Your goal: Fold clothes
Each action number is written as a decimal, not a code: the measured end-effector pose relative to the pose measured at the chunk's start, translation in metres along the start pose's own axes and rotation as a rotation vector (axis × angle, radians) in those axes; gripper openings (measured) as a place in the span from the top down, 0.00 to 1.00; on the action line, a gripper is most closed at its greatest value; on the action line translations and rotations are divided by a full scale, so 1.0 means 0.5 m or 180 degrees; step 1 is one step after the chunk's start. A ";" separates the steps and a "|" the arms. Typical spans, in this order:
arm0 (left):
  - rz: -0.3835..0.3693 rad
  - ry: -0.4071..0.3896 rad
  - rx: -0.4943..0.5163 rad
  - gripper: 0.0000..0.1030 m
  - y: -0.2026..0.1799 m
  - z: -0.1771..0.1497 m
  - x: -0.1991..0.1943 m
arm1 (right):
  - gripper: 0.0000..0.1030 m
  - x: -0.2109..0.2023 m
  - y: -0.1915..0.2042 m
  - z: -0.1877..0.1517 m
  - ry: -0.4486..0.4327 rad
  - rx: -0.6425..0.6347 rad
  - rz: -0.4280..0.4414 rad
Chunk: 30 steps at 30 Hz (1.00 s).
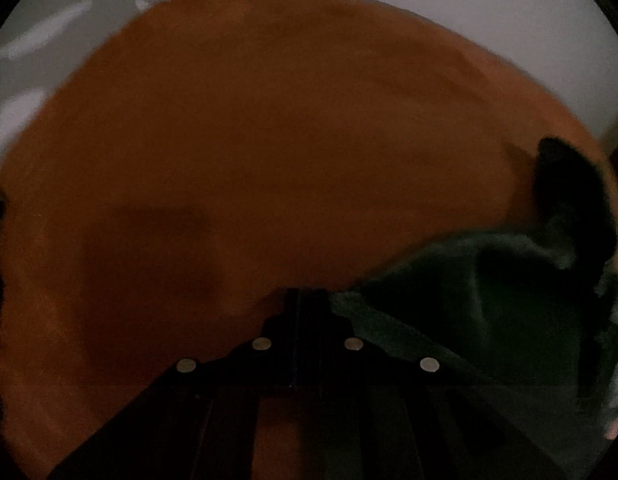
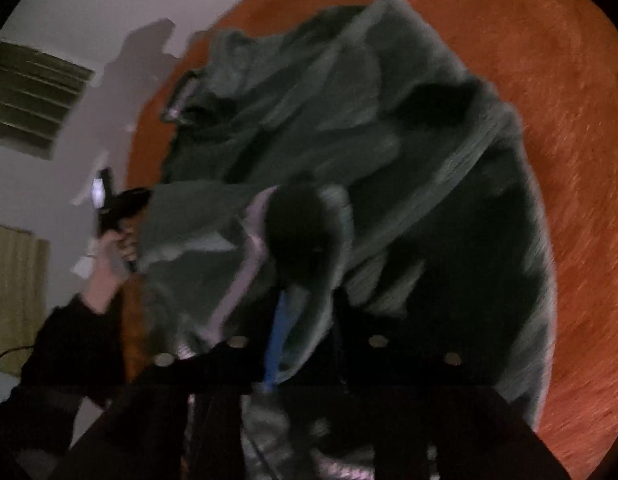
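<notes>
A dark green fleece garment [image 2: 369,120] lies crumpled on a round orange surface [image 2: 569,160]. My right gripper [image 2: 305,300] has its jaws apart. Cloth with a pale lining and a blue strip [image 2: 277,340] lies between and over them and hides the tips. In the left wrist view, the left gripper [image 1: 307,294] is shut low over the orange surface [image 1: 269,120]. The garment's [image 1: 469,300] edge meets its fingertips from the right. The right wrist view shows the left gripper [image 2: 109,200] in a hand [image 2: 113,264] at the garment's left edge.
Pale grey floor [image 2: 69,20] surrounds the orange surface. A slatted olive panel [image 2: 33,100] and a tan one [image 2: 13,280] lie far left. A dark sleeve [image 2: 61,344] reaches in from the lower left. The orange surface is bare left of the garment.
</notes>
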State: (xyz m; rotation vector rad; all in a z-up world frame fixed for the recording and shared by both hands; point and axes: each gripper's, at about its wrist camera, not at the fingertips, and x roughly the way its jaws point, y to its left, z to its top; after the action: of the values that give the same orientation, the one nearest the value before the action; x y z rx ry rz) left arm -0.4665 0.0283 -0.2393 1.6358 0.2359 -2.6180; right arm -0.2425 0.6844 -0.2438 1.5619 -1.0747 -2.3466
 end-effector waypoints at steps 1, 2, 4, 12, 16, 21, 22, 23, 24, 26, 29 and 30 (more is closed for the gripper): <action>-0.0086 0.0031 -0.0054 0.93 0.009 -0.005 0.000 | 0.53 0.002 0.002 -0.012 0.0007 -0.0010 0.0084; -0.0164 0.0038 -0.0103 0.93 0.019 -0.008 -0.009 | 0.53 0.003 0.005 -0.024 0.0014 -0.0019 0.0168; -0.0318 -0.0019 -0.0103 0.91 0.029 -0.026 -0.032 | 0.53 0.023 0.006 -0.042 0.0082 0.0013 0.0227; -0.0292 -0.0120 0.0589 0.89 -0.065 -0.074 -0.031 | 0.94 -0.011 0.045 -0.116 -0.0208 -0.0321 0.0228; -0.0188 -0.0042 0.0369 0.87 -0.047 -0.074 0.009 | 0.95 0.020 0.012 -0.123 0.0181 -0.0334 0.0076; -0.0162 -0.0081 0.0465 0.87 -0.044 -0.082 0.002 | 0.93 0.033 -0.027 -0.125 0.0378 -0.0123 0.0111; -0.0168 -0.0084 0.0487 0.86 -0.044 -0.085 -0.007 | 0.91 0.022 -0.025 -0.123 0.0347 -0.0128 0.0104; -0.0155 -0.0098 0.0487 0.84 -0.039 -0.086 -0.025 | 0.89 0.007 -0.019 -0.120 0.0294 -0.0162 0.0071; -0.0144 -0.0155 0.0468 0.83 -0.034 -0.089 -0.049 | 0.86 -0.018 -0.005 -0.114 0.0177 -0.0279 -0.0035; -0.0185 -0.0261 0.0481 0.81 -0.032 -0.108 -0.105 | 0.82 -0.054 0.024 -0.104 -0.0060 -0.0499 -0.0160; -0.0351 -0.0400 0.0590 0.68 -0.042 -0.158 -0.197 | 0.82 -0.090 0.073 -0.095 -0.0451 -0.0835 -0.0166; -0.0376 -0.0417 0.0664 0.63 -0.056 -0.178 -0.206 | 0.82 -0.092 0.087 -0.093 -0.0531 -0.0925 -0.0167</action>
State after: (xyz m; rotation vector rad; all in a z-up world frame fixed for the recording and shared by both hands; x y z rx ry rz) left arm -0.3452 0.0651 -0.1825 1.5405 0.0566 -2.9134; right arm -0.1938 0.6509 -0.1921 1.3264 -0.6847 -2.5659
